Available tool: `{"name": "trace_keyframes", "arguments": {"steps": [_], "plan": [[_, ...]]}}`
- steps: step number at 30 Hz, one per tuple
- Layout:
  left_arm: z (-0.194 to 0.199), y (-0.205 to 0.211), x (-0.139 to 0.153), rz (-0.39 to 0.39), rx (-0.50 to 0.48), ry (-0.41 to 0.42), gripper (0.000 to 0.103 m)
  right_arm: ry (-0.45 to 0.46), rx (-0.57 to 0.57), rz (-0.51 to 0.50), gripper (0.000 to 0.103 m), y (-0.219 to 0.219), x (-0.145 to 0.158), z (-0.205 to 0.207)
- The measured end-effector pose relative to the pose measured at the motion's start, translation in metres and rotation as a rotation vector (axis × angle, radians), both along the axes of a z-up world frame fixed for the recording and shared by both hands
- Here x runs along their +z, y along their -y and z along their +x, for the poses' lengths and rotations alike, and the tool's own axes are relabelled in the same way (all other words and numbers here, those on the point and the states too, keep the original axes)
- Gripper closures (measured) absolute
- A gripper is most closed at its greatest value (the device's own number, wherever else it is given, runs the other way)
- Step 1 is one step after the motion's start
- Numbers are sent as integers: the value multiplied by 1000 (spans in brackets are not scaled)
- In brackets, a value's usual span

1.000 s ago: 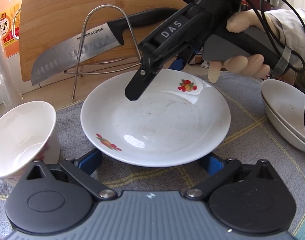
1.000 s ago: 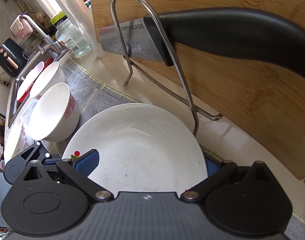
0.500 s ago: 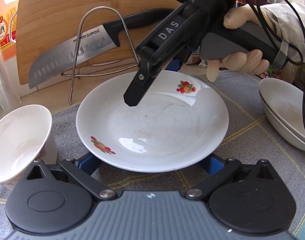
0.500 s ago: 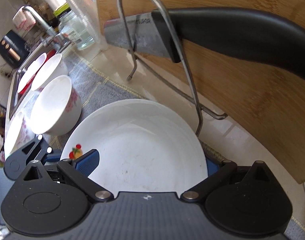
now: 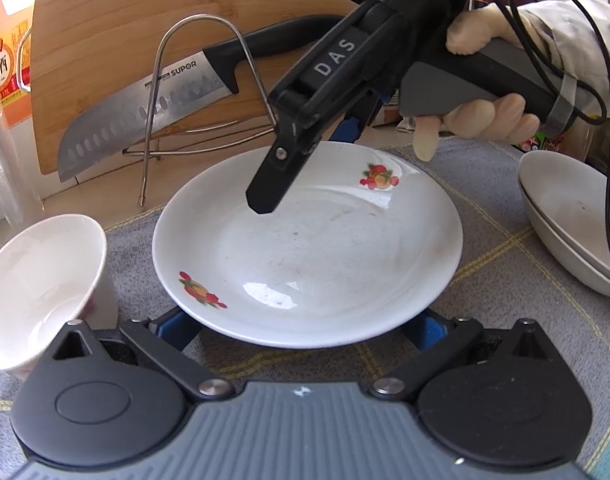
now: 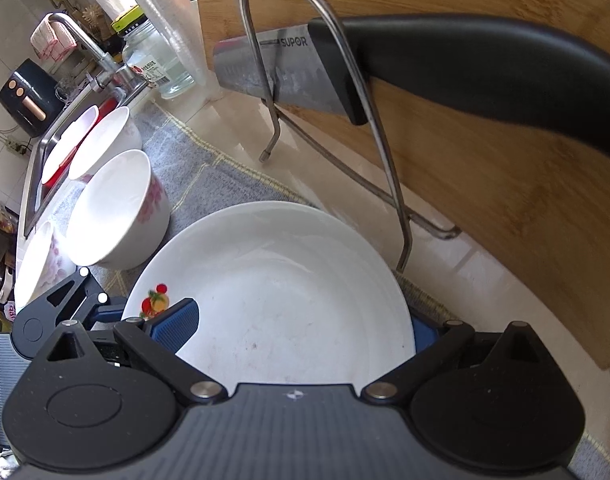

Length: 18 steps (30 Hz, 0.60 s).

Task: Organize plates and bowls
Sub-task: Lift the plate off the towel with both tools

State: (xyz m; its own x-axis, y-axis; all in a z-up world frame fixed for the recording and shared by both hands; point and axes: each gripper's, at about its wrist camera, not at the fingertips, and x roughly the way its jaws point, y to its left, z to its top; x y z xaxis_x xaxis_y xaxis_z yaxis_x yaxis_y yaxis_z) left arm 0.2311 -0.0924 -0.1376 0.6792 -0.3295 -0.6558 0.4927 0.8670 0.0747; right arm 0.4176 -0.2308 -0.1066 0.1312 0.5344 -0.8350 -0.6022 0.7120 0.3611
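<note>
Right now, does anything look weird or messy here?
A little. The plate has faint smudges and dark specks in its middle, so it may not be clean. A big knife rests bare-bladed in the wire rack against the cutting board.

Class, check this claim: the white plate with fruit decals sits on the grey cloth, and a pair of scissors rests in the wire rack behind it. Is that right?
Not quite. The wire rack holds a knife, not scissors, as the left wrist view shows. The plate does sit on the grey cloth.
</note>
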Motion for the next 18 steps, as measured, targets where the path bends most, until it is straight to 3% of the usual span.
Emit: {"name": "trace_keyframes", "arguments": {"steps": [10, 18], "plan": [[-4, -3, 0, 35, -16, 8, 0, -24, 4, 15, 0, 4, 3, -14], [2, -10, -4, 8, -33, -9, 0, -46, 12, 24, 0, 5, 1, -18]]}}
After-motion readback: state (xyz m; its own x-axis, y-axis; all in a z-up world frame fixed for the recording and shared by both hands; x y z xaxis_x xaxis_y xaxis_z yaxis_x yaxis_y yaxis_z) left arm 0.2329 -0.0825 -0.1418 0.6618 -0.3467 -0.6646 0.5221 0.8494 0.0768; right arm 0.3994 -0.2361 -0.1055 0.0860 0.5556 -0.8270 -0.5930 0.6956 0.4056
